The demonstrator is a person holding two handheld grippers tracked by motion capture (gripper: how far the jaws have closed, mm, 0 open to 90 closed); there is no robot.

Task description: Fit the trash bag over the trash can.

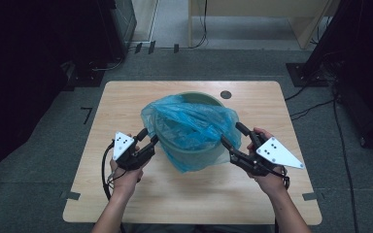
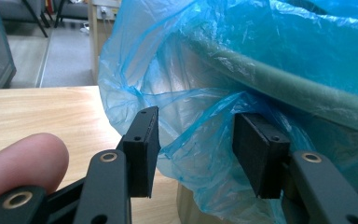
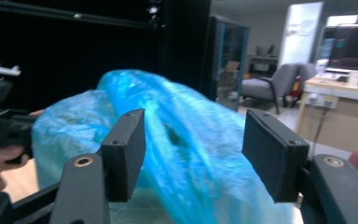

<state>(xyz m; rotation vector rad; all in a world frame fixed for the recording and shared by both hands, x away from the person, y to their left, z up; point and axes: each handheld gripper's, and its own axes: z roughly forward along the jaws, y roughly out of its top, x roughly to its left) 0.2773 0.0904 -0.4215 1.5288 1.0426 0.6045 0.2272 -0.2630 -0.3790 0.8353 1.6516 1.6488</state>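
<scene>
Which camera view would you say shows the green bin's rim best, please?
The high view: the green bin stands whole on the table, its rim curving around the blue bag. The left gripper view gives a close stretch of rim; in the right gripper view the bag covers it.

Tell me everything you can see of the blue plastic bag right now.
The blue plastic bag is thin, translucent and crinkled. It sits in the green bin on the wooden table; its top is bunched above the opening, and loose film spills over the rim and down the near wall. The left gripper view shows folds of it hanging below the rim, between the open jaws of the left gripper, with no pad pressing it. The right gripper also stands open just before it.
</scene>
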